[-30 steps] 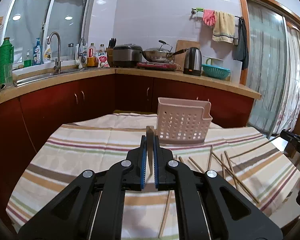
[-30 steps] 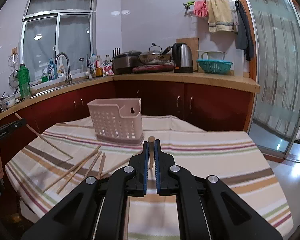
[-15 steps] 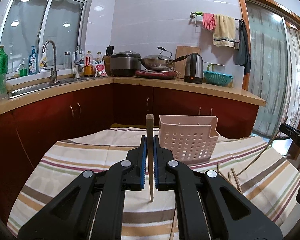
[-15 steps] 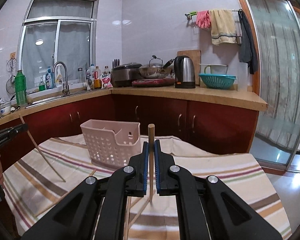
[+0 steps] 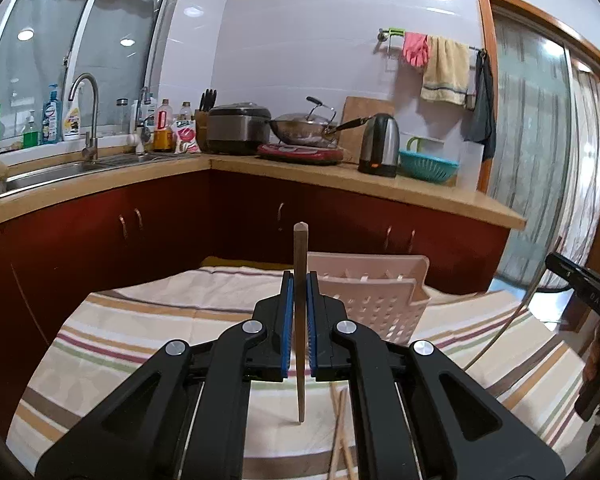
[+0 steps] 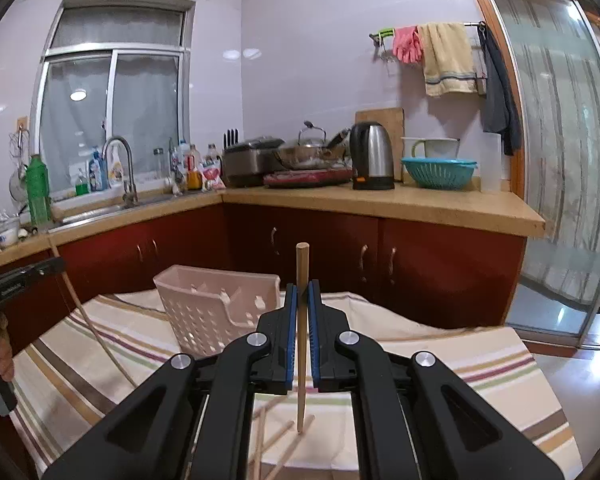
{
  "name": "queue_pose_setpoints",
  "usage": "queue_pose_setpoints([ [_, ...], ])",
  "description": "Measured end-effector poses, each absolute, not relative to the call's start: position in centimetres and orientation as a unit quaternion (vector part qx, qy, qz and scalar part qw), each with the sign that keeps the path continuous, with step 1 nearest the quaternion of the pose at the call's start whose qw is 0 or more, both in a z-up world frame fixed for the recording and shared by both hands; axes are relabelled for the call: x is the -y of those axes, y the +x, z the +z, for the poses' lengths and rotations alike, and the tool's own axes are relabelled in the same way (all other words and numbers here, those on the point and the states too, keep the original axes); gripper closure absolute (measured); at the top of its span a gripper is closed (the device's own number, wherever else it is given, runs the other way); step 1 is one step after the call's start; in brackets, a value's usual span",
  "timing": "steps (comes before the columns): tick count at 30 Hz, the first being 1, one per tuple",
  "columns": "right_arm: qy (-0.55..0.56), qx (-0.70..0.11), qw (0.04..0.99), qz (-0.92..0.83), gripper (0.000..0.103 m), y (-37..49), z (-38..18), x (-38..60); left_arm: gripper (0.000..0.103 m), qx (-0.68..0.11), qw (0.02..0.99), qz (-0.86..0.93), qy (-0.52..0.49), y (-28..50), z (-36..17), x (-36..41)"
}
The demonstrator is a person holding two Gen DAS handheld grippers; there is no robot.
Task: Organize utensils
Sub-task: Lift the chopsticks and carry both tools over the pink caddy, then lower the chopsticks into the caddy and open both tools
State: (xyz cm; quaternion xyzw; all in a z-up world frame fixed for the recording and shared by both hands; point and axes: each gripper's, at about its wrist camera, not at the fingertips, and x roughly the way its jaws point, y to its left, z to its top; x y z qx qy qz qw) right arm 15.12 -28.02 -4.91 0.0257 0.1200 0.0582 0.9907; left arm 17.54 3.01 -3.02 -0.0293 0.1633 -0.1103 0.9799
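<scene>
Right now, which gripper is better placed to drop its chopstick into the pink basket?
Probably the left gripper: its chopstick stands upright beside the pink basket; in the right view the basket sits further off to the side.

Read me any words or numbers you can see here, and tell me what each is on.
"045": white print on the side of the right gripper.
White print on the left gripper: blurred, unreadable.
Labels on the bottles by the sink: too small to read.

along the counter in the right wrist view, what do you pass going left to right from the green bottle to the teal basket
green bottle → faucet → knife block → rice cooker → wok → kettle → teal basket
</scene>
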Motion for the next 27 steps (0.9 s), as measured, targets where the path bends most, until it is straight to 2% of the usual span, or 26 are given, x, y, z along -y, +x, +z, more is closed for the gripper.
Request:
queue_pose_setpoints([
  [17,0.023,-0.027,0.993,0.116,0.097,19.4,3.1,25.8,0.096,-0.042,0.989,-0.140,-0.015,21.0,7.7,0.2],
  [22,0.025,-0.026,0.992,0.120,0.097,22.0,3.1,25.2,0.096,-0.025,0.991,-0.130,-0.022,23.4,8.3,0.7],
  [27,0.040,-0.051,0.990,0.124,0.097,24.5,1.3,24.9,0.096,-0.048,0.991,-0.125,-0.027,26.6,6.0,1.5],
])
